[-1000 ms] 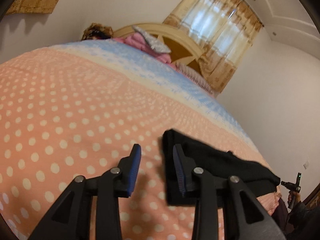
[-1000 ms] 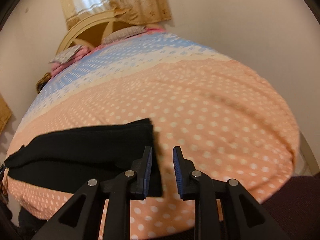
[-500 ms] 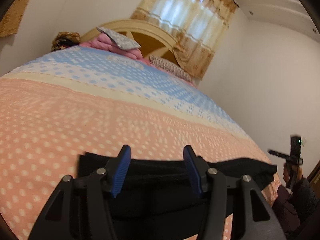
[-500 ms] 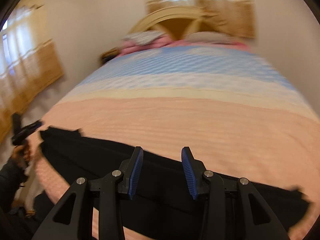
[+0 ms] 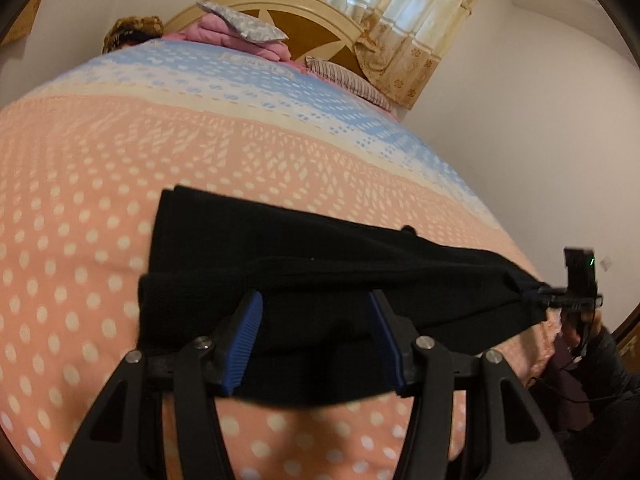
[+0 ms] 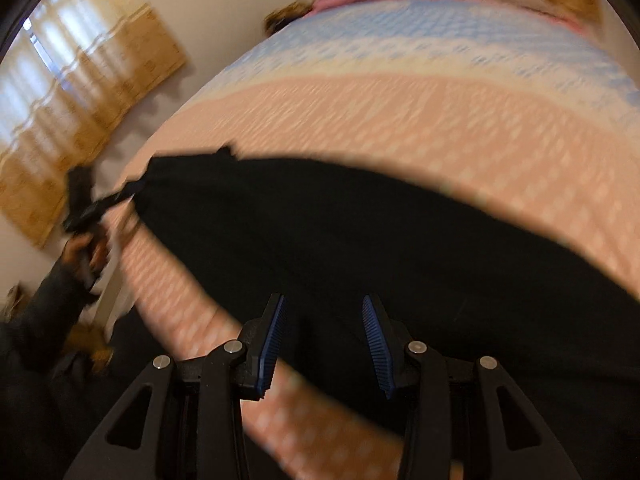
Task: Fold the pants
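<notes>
Black pants (image 5: 320, 264) lie folded lengthwise across the near edge of a polka-dot bed (image 5: 80, 208). My left gripper (image 5: 316, 344) is open, its jaws wide apart over the pants' near edge at the left end. My right gripper (image 6: 324, 344) is open over the other end of the pants (image 6: 360, 232); that view is blurred. Each gripper shows at the far tip of the pants in the other's view: the right one (image 5: 576, 300) and the left one (image 6: 86, 208).
Pink bedding and pillows (image 5: 240, 36) lie at the headboard (image 5: 320, 16). A curtained window (image 5: 400, 12) is behind. A white wall (image 5: 540, 120) runs along the bed's right side. The person's dark sleeve (image 6: 44, 312) is at the left.
Both grippers opened wider and swung in over the ends of the pants, each turning toward the other. The pants now stretch across both views.
</notes>
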`<state>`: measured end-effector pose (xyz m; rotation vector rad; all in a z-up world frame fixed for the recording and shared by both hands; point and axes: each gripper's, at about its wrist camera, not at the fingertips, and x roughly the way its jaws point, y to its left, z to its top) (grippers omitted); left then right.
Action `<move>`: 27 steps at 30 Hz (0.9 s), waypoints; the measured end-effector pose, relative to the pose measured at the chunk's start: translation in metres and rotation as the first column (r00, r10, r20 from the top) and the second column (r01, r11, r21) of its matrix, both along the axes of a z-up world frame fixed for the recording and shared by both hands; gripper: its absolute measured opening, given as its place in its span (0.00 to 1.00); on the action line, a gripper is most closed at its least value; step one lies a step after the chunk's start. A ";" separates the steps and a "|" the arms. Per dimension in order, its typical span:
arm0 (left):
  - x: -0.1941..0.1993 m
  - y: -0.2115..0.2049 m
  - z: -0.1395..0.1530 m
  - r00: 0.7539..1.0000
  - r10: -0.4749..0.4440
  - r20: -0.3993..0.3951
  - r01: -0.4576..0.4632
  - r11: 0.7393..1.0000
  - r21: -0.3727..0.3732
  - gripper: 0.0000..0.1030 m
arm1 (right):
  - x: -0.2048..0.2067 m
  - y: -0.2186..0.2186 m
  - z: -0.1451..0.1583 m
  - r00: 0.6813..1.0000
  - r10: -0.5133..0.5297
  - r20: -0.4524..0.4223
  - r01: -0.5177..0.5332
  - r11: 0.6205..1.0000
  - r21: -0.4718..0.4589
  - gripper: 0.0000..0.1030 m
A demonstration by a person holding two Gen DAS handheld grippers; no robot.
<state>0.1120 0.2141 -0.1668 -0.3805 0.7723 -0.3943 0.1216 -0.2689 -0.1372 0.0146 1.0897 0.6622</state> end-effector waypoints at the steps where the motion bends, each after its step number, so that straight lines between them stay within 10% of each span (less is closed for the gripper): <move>1: -0.003 0.001 0.001 1.000 0.001 -0.003 -0.001 1.000 -0.003 0.55 | -0.008 0.003 -0.001 1.000 0.027 -0.010 -0.027 0.999 -0.021 0.41; 12: -0.026 0.021 0.016 0.993 0.110 0.041 -0.109 0.993 -0.035 0.55 | 0.005 0.047 0.036 0.972 0.049 0.231 -0.031 0.996 -0.083 0.41; 18: -0.033 0.019 0.022 0.988 0.132 0.076 -0.131 0.991 -0.015 0.55 | 0.056 0.060 -0.007 0.998 0.064 0.028 -0.062 0.996 -0.060 0.41; 27: -0.024 0.021 0.022 0.985 0.142 0.100 -0.144 0.990 0.012 0.55 | -0.038 0.058 -0.007 0.937 0.346 -0.041 -0.344 0.938 0.048 0.41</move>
